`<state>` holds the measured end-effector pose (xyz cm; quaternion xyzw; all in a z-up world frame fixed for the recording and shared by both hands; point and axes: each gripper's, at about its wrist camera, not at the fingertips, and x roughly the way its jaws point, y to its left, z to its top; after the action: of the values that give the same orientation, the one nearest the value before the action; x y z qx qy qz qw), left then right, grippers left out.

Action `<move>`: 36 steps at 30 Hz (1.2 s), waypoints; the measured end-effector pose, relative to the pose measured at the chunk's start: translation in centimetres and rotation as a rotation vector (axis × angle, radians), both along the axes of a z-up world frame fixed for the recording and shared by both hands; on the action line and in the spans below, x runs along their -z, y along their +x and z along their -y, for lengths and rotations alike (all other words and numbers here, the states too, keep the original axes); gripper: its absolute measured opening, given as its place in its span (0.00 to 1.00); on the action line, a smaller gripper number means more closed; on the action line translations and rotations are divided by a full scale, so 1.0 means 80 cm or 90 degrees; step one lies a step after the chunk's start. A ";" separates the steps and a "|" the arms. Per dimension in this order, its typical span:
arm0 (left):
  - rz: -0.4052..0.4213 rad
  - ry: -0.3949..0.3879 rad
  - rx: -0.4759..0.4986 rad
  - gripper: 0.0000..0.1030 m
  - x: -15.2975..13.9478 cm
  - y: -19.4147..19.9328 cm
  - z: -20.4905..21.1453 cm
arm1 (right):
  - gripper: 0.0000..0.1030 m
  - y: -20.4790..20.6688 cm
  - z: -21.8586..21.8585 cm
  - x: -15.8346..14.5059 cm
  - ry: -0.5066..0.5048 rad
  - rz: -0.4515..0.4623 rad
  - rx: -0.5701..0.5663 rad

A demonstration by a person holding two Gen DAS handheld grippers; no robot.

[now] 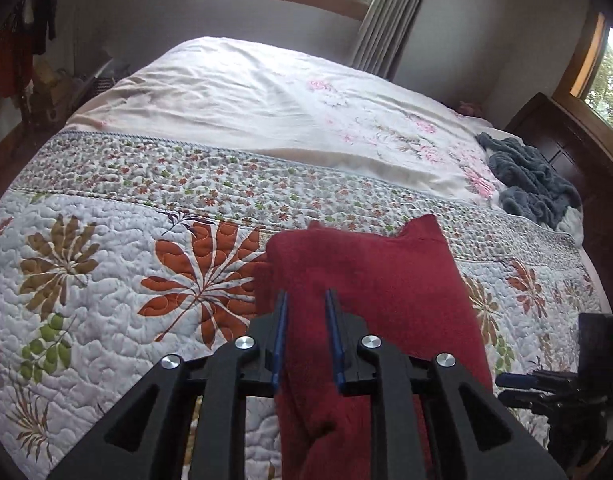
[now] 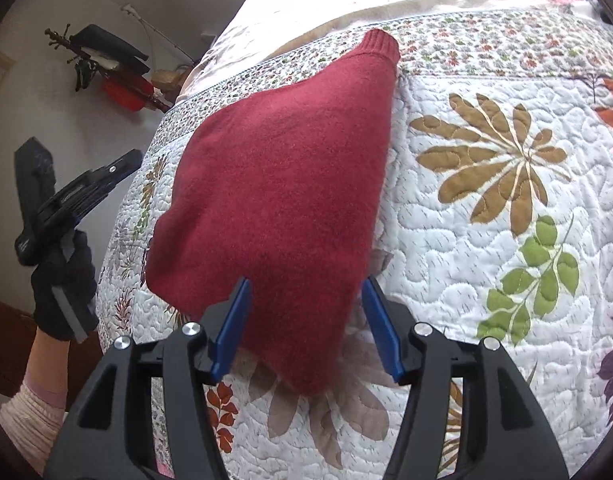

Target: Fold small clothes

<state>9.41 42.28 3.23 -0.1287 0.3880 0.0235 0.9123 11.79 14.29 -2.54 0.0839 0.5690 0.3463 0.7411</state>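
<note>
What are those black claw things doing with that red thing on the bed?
A person is holding a gripper in each hand to fold a red knit garment lying on the flowered quilt. The right gripper is open, its blue fingers on either side of the garment's near end. The left gripper also has cloth between its fingers, but isn't pinching it.

Red garment (image 2: 282, 184): matt fuzzy knit, ribbed cuff; quilt (image 2: 486, 240): stitched, puckered printed cotton; left gripper (image 1: 306, 300): matt black plastic, blue pads, shiny metal pins; glove (image 2: 64, 280): dark cloth; headboard (image 1: 562, 152): dark wood.
</note>
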 end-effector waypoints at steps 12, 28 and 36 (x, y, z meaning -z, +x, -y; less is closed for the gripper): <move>-0.095 -0.036 0.020 0.24 0.085 -0.067 0.027 | 0.40 -0.036 0.005 0.028 -0.042 -0.028 -0.018; -0.116 -0.118 0.026 0.41 0.096 -0.068 0.009 | 0.42 -0.035 0.004 0.032 -0.042 -0.038 -0.023; -0.085 -0.177 0.016 0.64 0.059 -0.033 -0.026 | 0.53 -0.007 0.018 -0.011 -0.009 0.010 -0.003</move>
<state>6.76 44.38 -1.46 -0.2472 0.4489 -0.0332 0.8581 11.22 12.85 -1.67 0.0750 0.5660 0.3449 0.7451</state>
